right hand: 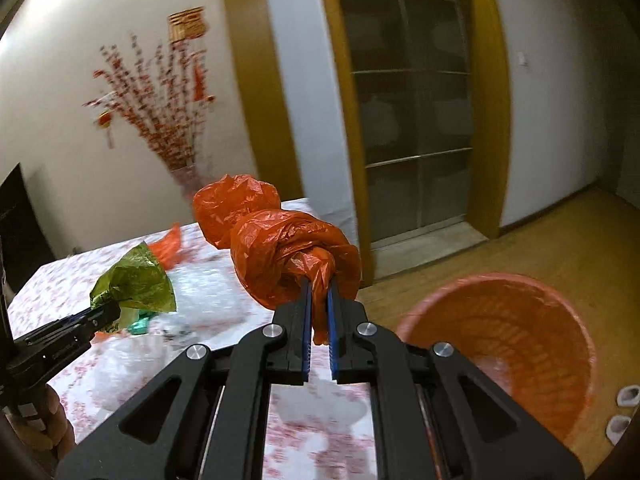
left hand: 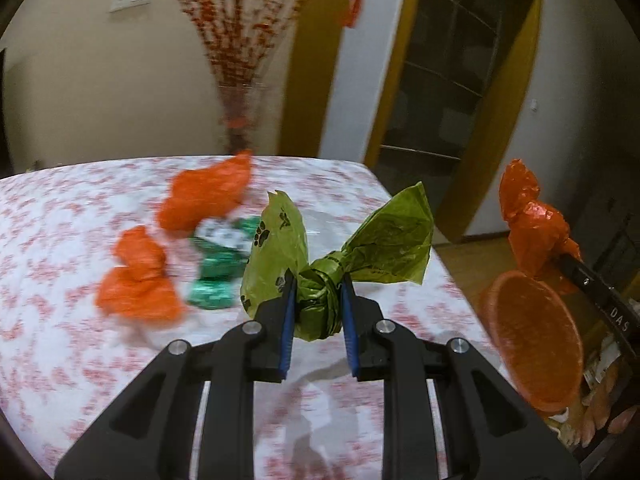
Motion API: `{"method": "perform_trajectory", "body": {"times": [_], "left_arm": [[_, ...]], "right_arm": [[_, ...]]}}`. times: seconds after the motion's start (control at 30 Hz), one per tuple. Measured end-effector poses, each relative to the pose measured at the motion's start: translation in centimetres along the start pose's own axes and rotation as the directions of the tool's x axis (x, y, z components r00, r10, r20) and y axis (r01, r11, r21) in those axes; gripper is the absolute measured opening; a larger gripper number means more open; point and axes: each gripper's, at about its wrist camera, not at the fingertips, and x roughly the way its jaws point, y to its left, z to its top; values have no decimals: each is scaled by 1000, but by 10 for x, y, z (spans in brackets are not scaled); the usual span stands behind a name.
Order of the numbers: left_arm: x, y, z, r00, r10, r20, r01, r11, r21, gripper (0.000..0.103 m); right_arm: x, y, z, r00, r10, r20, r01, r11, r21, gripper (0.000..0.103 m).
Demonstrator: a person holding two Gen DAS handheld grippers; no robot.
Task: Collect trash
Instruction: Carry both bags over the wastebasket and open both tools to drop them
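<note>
My left gripper is shut on a knotted green plastic bag and holds it above the table; the bag also shows in the right wrist view. My right gripper is shut on a knotted orange plastic bag, held past the table's right edge near the orange waste basket. That bag and the basket show at the right of the left wrist view. Two orange bags and green wrappers lie on the table.
The table has a white cloth with red flowers. A vase of red branches stands behind it by the wall. A glass sliding door and wooden floor lie to the right. Small white things lie on the floor by the basket.
</note>
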Motion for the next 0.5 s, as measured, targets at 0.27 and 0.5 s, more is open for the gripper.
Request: {"method": "perform_trajectory", "body": {"times": [0.27,0.5], "left_arm": [[20,-67,-2,994,-102,-36,104,993,58,22],[28,-113,-6,984,-170,-60,175,980,96,22]], "right_arm": [[-14,-53,-6,995,-100,7,99,991,89,7],[-22,-87,-14,986,-166,1,164,976,142,7]]}}
